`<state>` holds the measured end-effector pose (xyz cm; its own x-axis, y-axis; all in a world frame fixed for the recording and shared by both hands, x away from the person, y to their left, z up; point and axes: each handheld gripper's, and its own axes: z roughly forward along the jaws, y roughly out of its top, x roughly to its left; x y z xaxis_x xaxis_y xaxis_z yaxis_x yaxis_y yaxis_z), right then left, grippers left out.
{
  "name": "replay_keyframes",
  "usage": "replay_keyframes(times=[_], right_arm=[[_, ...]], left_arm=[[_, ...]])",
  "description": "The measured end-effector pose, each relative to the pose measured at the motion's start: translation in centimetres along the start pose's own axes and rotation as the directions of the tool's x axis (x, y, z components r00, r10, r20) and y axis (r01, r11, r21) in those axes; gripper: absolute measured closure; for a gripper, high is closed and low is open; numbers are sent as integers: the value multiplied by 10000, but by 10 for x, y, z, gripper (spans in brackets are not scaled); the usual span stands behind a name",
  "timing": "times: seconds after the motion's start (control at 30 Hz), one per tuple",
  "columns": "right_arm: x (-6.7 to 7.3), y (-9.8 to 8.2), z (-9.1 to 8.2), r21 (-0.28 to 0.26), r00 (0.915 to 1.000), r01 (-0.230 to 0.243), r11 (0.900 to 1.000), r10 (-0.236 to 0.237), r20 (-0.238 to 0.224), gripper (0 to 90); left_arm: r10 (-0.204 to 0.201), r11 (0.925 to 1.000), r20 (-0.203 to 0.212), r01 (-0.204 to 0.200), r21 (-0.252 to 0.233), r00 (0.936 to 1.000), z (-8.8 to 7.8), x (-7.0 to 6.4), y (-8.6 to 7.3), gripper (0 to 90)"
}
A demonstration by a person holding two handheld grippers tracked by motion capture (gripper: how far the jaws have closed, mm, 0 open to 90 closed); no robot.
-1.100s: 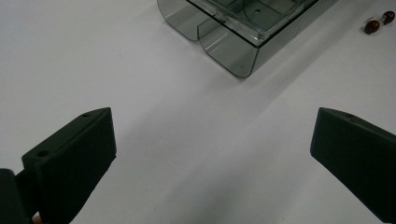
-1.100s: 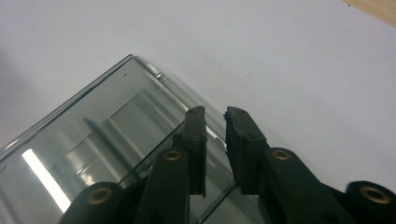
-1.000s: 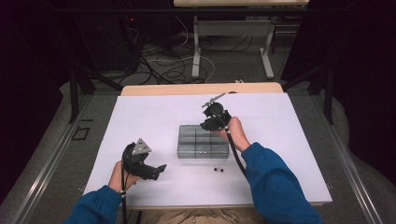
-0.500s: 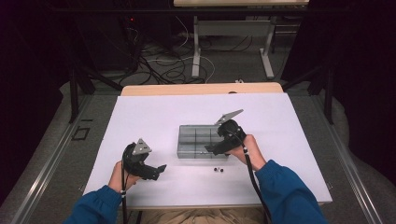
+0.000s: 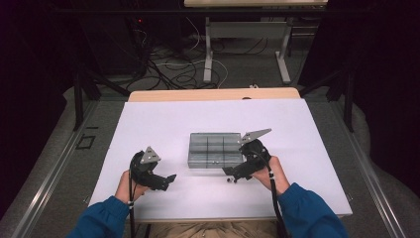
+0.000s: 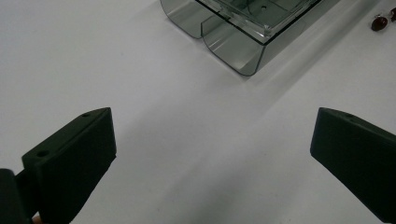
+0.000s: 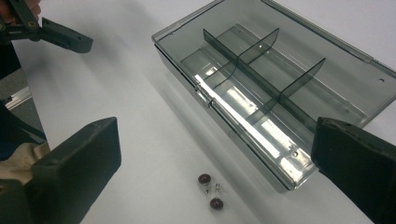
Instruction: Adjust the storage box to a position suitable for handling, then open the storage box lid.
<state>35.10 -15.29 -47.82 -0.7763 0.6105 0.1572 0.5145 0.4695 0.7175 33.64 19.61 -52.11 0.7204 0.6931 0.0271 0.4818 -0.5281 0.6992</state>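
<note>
Bare white table [image 5: 163, 124] lies left of the clear box [image 5: 215, 149]; bulbs [image 7: 210, 191] crowd its near side.

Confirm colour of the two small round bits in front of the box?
Dark red beads, joined by a tiny clear piece; clearest in the right gripper view.

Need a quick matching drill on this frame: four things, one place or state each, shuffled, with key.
Things:
1. box
2. dark red beads
3. left gripper
4. right gripper

Places or states:
A. open, over bare sheet, left of the box
B. smoky clear plastic, split by dividers into compartments
C. open, at the box's near right corner, above the beads
D. on the white sheet just in front of the box, outside it

Pairs: 1-B, 2-D, 3-A, 4-C
</note>
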Motion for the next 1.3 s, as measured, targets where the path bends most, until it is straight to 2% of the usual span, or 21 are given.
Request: replay_keyframes(times=[0.13, 0.23, 0.47, 0.57, 0.63, 0.77, 0.87, 1.0, 1.07, 1.17, 1.23, 1.3], right_arm=[[4, -5, -3, -241, 9999, -95, 9997, 94, -57, 0], [6, -8, -4, -404, 9999, -73, 9992, 67, -143, 0], [11, -16, -3, -367, 9992, -223, 9991, 211, -327, 0], [12, -17, -2, -148, 9994, -178, 9997, 174, -300, 0], [12, -18, 0, -283, 9998, -117, 9995, 112, -180, 0], [13, -18, 2, -85, 9999, -18, 10000, 17, -154, 0], [15, -19, 4, -171, 9997, -116, 9998, 112, -202, 0], [18, -19, 7, -224, 9992, 6, 9997, -15, -387, 0], [20, -19, 9, -45, 9984, 28, 10000, -30, -568, 0], [22, -20, 15, -249, 9971, 1, 9997, -20, -762, 0], [24, -20, 17, -53, 9955, 42, 10000, -47, -946, 0], [26, -21, 21, -114, 9957, 25, 9999, -36, -931, 0]], left_arm=[[117, 9999, 6, -117, 30, 9999, -1, -1, 0, 6], [59, 10000, -58, -59, -15, 10000, -2, -1, 0, 5], [83, 10000, -122, -83, -1, 9999, -2, -1, 0, 6], [73, 10000, -138, -74, -48, 9999, -1, -1, 1, 6], [14, 10000, -60, -14, 32, 10000, -1, -2, 0, 5], [88, 9999, -116, -88, -53, 9999, -1, -1, 1, 6], [35, 10000, -40, -34, 18, 10000, 0, -1, 0, 6], [27, 9999, -165, -29, -101, 9999, 0, -2, 0, 5], [59, 9999, -215, -61, -109, 9998, 0, -2, 0, 6], [21, 10000, -194, -22, -78, 9998, 0, -2, 0, 5], [11, 10000, -199, -13, -90, 9998, 0, -2, 0, 5], [-26, 9999, -162, 24, -116, 9999, 0, -2, 0, 6]])
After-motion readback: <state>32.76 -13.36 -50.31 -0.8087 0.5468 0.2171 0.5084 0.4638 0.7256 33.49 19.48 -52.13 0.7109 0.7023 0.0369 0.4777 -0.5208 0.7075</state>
